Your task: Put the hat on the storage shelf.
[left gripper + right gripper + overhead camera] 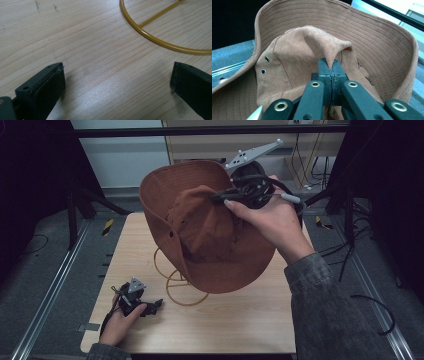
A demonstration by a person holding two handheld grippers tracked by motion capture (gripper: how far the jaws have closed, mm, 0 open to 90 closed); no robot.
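My right gripper [332, 68] has its fingers [324, 65] pressed fully together on a pinch of cloth from the crown of the rust-brown brimmed hat [210, 227]. The hat hangs in the air above the far half of the tabletop [240, 320], its crown toward me, directly over the yellow wire hat stand [177, 287]. My left gripper [137, 300] rests on the tabletop near the front left corner; its fingers [47, 85] stand wide apart with nothing between them, and the stand's ring base lies just ahead of them.

The hold is my main worry. I have only a small fold of soft fabric, so I judge it could slide out if I swing or tilt the hat quickly, and the hat would drop onto the stand or off the tabletop's edge. The crown is crumpled where I pinch it, so lowered as it is it may sit crooked on the wire or miss the top altogether. The stand looks light, and a brim catching it could tip or push it; my open left gripper is close enough to steady the base.

I can read no brand, label or writing on the hat, the stand or the tabletop. There are only two small metal eyelets on the crown's side and rows of stitching round the brim.
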